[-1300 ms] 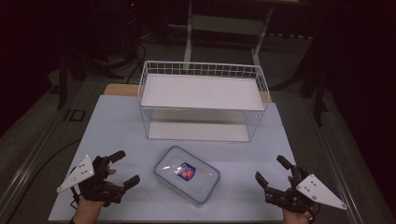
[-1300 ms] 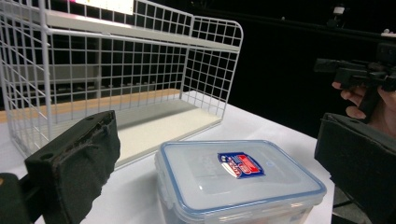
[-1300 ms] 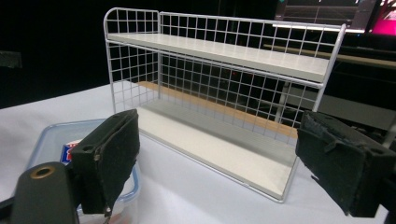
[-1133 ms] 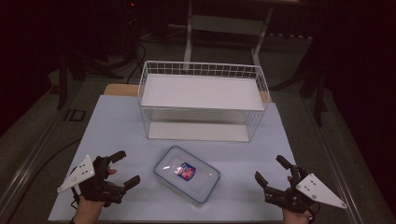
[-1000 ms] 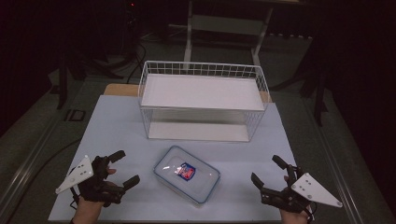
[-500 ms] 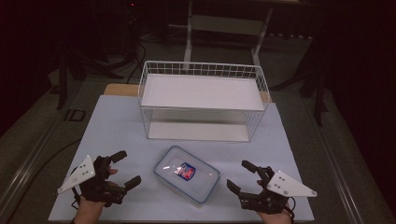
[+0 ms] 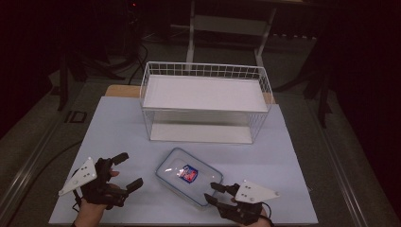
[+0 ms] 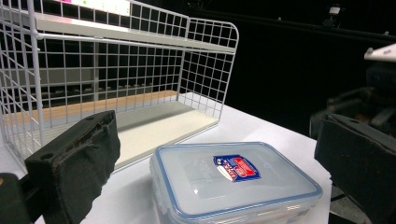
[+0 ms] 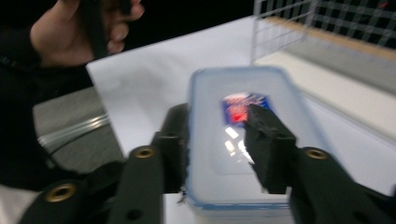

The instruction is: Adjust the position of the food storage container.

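A clear lidded plastic box [image 7: 188, 176] with a red and blue label lies on the white table top, front centre. My right gripper [image 7: 211, 192] is at the box's near right corner. In the right gripper view its jaws have just been closing; one pad is beside the box [image 9: 243, 140] wall and the other over the lid, with the box's edge between them at my right gripper [image 9: 218, 119]. That view is blurred, so I see no firm press. My left gripper [image 7: 131, 169] stands open left of the box, and its jaws frame the box [image 8: 233, 177].
A white wire basket rack [image 7: 203, 65] with a shelf stands behind the box, open toward the front. The pale table cover [image 7: 118, 127] ends near the hands. A person's hand [image 9: 70, 32] holding the left gripper sits beyond the box.
My right gripper has slid left across the table front to the box's near corner, and its jaws have narrowed. The left gripper and the box have stayed put.
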Available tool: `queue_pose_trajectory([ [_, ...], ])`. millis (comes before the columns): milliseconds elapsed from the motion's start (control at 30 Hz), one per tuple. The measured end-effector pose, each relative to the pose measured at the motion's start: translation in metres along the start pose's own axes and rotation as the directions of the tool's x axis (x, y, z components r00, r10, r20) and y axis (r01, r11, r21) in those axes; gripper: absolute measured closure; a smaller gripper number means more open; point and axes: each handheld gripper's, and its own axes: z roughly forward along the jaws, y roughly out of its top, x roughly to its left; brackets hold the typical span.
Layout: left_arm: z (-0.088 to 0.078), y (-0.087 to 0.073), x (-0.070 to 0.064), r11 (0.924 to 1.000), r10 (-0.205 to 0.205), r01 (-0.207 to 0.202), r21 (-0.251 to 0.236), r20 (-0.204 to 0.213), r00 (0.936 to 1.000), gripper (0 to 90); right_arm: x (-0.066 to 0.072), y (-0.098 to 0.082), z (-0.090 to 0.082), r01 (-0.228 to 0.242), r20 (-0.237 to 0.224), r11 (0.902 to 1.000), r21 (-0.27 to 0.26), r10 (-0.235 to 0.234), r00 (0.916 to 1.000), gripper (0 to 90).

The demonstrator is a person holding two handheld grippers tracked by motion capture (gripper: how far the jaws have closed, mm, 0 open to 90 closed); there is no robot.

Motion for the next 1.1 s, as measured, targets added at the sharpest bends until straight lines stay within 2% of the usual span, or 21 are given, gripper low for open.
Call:
queue_pose_trajectory([
  [33, 0.001, 0.000, 0.000, 1.0000, 0.002, -0.002, 0.003, 0.000, 1.0000, 0.2, 0.002, -0.004, 0.007, -0.006, -0.030, 0.9997, 0.023, 0.007, 0.9995, 68.4],
  [100, 0.001, -0.001, 0.000, 1.0000, 0.005, -0.005, 0.006, 0.000, 1.0000, 0.2, 0.005, -0.006, 0.012, -0.014, -0.069, 0.9992, 0.038, 0.016, 0.9975, 75.2],
  [167, 0.001, -0.001, 0.000, 1.0000, 0.003, -0.003, 0.008, 0.002, 1.0000, 0.2, 0.011, -0.009, 0.017, 0.028, -0.097, 0.9979, 0.059, -0.022, 0.9950, 82.4],
  [233, 0.001, -0.001, 0.000, 1.0000, 0.003, -0.003, 0.007, 0.002, 1.0000, 0.2, 0.015, -0.012, 0.019, 0.037, -0.110, 0.9966, 0.074, -0.029, 0.9935, 88.6],
  [400, 0.002, -0.001, 0.000, 0.9999, 0.008, -0.008, 0.015, 0.004, 1.0000, 0.2, 0.019, -0.023, 0.029, 0.067, -0.141, 0.9903, 0.122, -0.049, 0.9889, 89.8],
  [567, 0.003, -0.003, 0.001, 0.9998, 0.004, -0.004, 0.017, 0.007, 1.0000, 0.2, 0.017, -0.029, 0.037, 0.086, -0.119, 0.9789, 0.185, -0.065, 0.9908, 89.9],
  [767, 0.005, -0.005, 0.001, 0.9996, 0.000, 0.000, 0.028, 0.011, 0.9999, 0.2, 0.016, -0.030, 0.036, 0.105, -0.108, 0.9713, 0.213, -0.084, 0.9906, 90.0],
  [833, 0.005, -0.005, 0.001, 0.9995, 0.002, -0.002, 0.030, 0.012, 0.9999, 0.2, 0.014, -0.030, 0.034, 0.092, -0.105, 0.9721, 0.216, -0.071, 0.9920, 90.0],
  [900, 0.005, -0.005, 0.001, 0.9995, 0.005, -0.005, 0.031, 0.015, 0.9999, 0.2, 0.009, -0.030, 0.030, 0.091, -0.078, 0.9714, 0.219, -0.076, 0.9940, 90.0],
  [967, 0.004, -0.004, 0.001, 0.9996, 0.006, -0.006, 0.028, 0.014, 0.9999, 0.2, 0.005, -0.031, 0.027, 0.072, -0.058, 0.9720, 0.224, -0.060, 0.9965, 90.0],
  [1100, 0.005, -0.005, 0.000, 0.9995, 0.005, -0.006, 0.031, 0.017, 0.9998, 0.2, -0.007, -0.032, 0.023, 0.042, 0.016, 0.9714, 0.234, -0.047, 0.9988, 90.0],
])
